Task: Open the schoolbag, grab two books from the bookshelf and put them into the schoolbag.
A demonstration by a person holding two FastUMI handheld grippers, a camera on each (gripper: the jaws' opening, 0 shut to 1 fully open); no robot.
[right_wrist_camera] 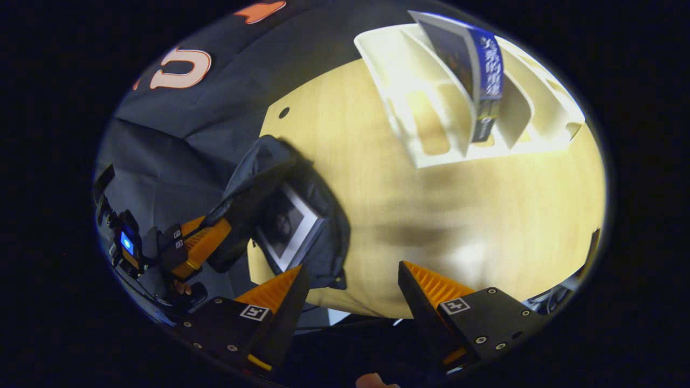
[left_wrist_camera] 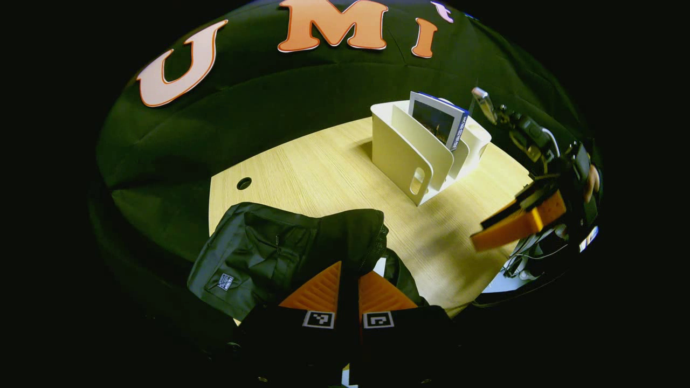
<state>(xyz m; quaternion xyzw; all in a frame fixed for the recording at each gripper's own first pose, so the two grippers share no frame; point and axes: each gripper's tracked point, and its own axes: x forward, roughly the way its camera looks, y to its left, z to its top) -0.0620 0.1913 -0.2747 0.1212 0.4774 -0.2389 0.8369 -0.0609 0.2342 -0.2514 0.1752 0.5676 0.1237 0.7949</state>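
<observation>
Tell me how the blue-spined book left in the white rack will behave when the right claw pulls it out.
The book leans against a divider of the rack, so it will probably tip further once nudged. It looks thin, so likely light, and stiff enough held near the spine. Its cover seems glossy, so it may slip. The rack looks light and could slide on the table.

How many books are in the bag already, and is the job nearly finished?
About halfway. The schoolbag is open, and one book already sits inside it. The left gripper is shut on the bag's edge, holding it open. The right gripper is open and empty. One more book still stands in the bookshelf, waiting to be grabbed and put in.
</observation>
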